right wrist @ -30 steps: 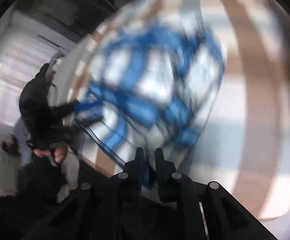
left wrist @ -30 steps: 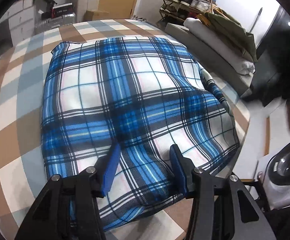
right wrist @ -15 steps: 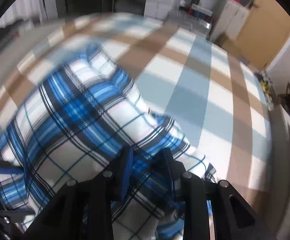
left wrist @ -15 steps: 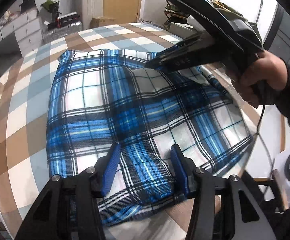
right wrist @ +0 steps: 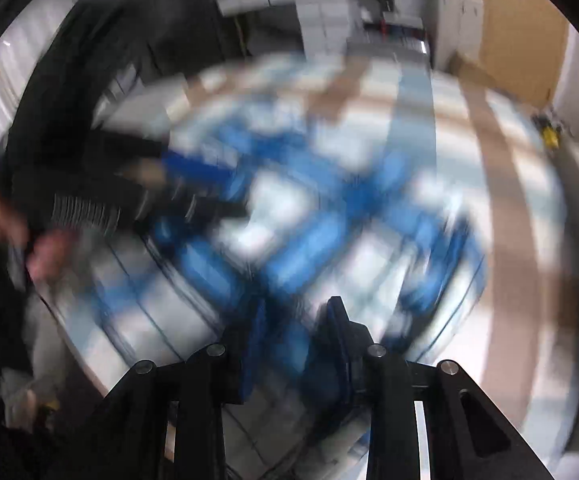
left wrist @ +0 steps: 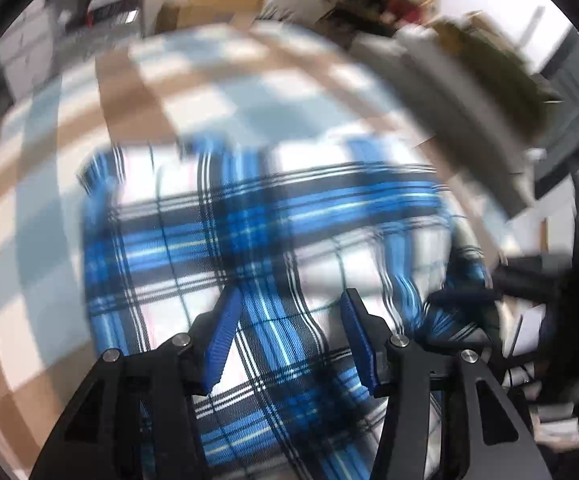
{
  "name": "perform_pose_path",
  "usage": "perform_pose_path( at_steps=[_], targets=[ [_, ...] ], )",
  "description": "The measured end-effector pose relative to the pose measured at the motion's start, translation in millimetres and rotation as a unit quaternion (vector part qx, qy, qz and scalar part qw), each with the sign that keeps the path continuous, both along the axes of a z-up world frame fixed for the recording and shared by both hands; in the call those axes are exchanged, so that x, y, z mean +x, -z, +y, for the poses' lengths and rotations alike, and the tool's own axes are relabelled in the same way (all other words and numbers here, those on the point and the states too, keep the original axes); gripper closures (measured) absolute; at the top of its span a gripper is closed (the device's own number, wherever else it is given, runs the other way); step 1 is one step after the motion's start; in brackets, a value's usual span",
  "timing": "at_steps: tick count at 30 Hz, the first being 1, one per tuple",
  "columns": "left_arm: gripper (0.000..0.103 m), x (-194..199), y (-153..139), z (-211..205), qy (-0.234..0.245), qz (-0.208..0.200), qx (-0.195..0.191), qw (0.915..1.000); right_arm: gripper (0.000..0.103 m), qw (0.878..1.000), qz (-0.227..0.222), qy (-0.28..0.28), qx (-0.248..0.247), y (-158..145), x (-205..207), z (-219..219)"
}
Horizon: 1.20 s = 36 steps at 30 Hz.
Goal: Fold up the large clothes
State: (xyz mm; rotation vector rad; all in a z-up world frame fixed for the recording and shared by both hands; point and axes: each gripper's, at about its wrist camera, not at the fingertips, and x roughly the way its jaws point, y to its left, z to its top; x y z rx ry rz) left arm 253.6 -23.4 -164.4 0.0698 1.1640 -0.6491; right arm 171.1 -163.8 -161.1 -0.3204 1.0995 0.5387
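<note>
A blue, white and black plaid garment (left wrist: 273,208) lies spread on a bed with a brown, pale blue and white checked cover (left wrist: 149,92). My left gripper (left wrist: 289,300) hovers low over the garment's near part, its blue pads wide apart and the cloth showing below the gap. The right wrist view is heavily blurred. There my right gripper (right wrist: 295,312) points down at the plaid garment (right wrist: 329,216) with its jaws opening. Blue cloth shows in the gap, and the pads do not appear to press on it.
A grey bedding roll with an olive jacket (left wrist: 469,92) lies past the bed's right edge. White drawers (right wrist: 321,12) and a wooden door stand at the back. A person's hand (right wrist: 49,248) and dark sleeve are at the bed's left edge in the right wrist view.
The left gripper has slid across the garment, so more bed cover shows beyond it. The right gripper has left the upper part of the left view, dropped lower, and its jaws have widened.
</note>
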Motion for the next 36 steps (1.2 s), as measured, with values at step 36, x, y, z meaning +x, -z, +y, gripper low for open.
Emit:
perform_pose_path(
  at_steps=[36],
  targets=[
    [0.055,-84.5,-8.1,-1.6,-0.065,-0.107,0.070,0.9897,0.067,0.995,-0.026,0.090,0.032,-7.4,104.0,-2.2]
  ],
)
